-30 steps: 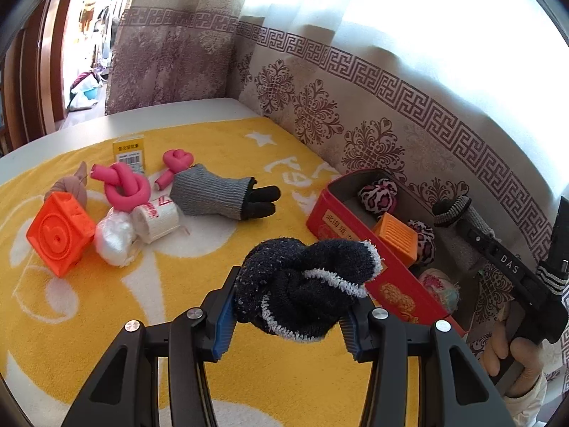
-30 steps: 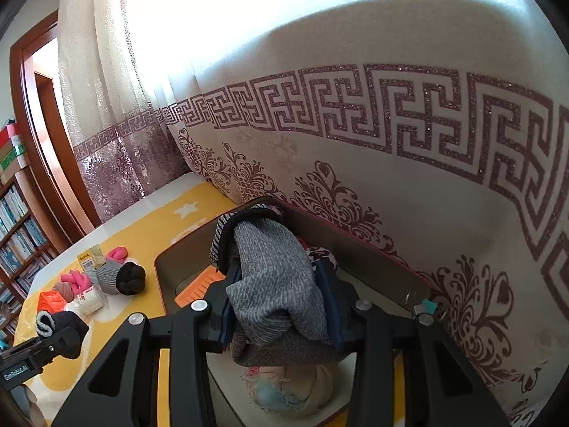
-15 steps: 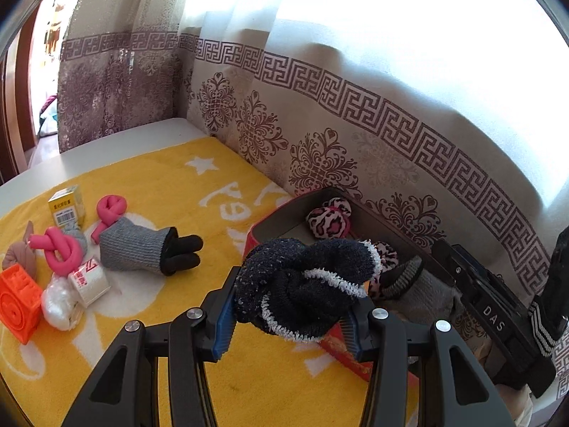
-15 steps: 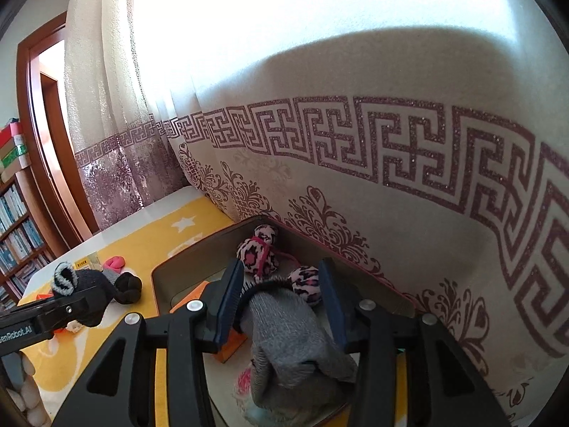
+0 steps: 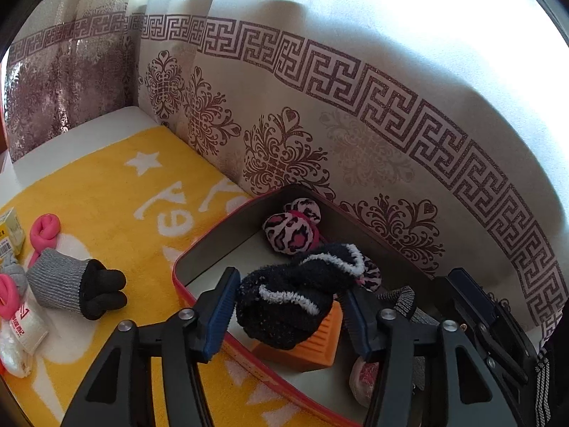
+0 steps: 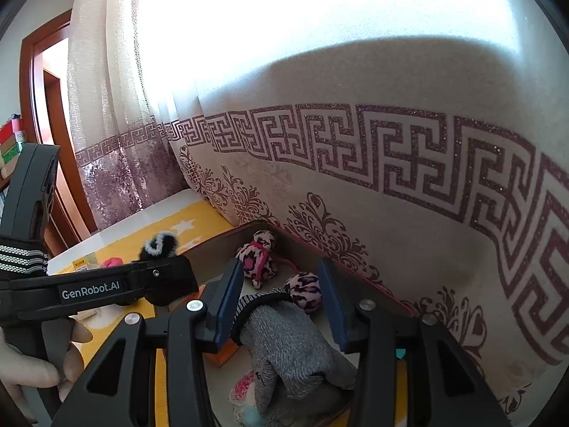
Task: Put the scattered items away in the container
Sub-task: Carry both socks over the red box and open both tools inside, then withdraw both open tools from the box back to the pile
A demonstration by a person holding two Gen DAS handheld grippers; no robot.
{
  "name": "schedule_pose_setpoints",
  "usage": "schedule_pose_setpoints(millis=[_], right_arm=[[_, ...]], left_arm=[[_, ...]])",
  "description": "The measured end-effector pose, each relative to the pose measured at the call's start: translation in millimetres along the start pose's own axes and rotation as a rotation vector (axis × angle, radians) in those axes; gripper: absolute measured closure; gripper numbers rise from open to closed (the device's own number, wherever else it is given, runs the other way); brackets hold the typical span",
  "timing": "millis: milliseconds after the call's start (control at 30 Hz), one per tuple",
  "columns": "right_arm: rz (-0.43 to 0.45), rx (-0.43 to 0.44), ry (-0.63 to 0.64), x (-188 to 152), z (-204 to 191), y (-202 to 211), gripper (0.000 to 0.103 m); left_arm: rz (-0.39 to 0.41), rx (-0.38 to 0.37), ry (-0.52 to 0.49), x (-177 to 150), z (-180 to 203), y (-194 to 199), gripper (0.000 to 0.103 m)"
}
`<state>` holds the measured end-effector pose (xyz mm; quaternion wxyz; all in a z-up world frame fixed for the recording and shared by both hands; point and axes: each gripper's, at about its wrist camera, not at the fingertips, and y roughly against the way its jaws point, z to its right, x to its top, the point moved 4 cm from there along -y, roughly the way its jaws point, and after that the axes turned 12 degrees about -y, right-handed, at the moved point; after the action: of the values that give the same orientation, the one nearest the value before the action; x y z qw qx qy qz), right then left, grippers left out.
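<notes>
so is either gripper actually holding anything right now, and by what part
Left gripper: jaws opening around the black fuzzy sock bundle over the red box, pads off its sides. Right gripper: nothing held, grey glove lies loose between its jaws.

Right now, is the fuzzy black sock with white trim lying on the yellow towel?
No, the fuzzy black sock with white trim hangs over the red-rimmed box, between the opening left hand-held gripper.

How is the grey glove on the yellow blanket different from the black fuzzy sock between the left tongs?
The grey glove lies flat on the yellow blanket, outside the red box; the black fuzzy sock is over the box, between the left tongs, whose jaws are opening. The glove is a tight grey knit with black fingers; the sock is fluffy black with white trim, bunched into a ball. Both are soft textile items.
</notes>
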<state>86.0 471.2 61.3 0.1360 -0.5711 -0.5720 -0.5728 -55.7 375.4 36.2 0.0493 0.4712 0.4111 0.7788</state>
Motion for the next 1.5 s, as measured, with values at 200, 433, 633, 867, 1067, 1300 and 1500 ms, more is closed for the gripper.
schedule_pose_setpoints(millis=[200, 433, 633, 867, 1067, 1300, 1500], right_arm=[[-0.02, 0.0, -0.006, -4, 1, -6, 0.055], [-0.021, 0.015, 0.023, -10, -9, -6, 0.055], [-0.031, 0.03, 0.025, -12, -13, -6, 0.055], [-0.054, 0.057, 0.034, -17, -20, -8, 0.055], [-0.08, 0.103, 0.055, -25, -38, -7, 0.055], [-0.108, 0.196, 0.076, -36, -77, -8, 0.044], [-0.191, 0.313, 0.127, -53, -128, -18, 0.044]], left_arm=[[0.016, 0.024, 0.046, -8, -17, 6, 0.034], [0.033, 0.045, 0.091, -14, -35, 19, 0.034], [0.039, 0.076, 0.081, -19, -39, 28, 0.034], [0.025, 0.101, 0.096, -32, -49, 37, 0.034], [0.034, 0.14, 0.142, -48, -72, 60, 0.034], [0.062, 0.208, 0.243, -84, -116, 103, 0.034], [0.109, 0.294, 0.342, -115, -159, 145, 0.034]])
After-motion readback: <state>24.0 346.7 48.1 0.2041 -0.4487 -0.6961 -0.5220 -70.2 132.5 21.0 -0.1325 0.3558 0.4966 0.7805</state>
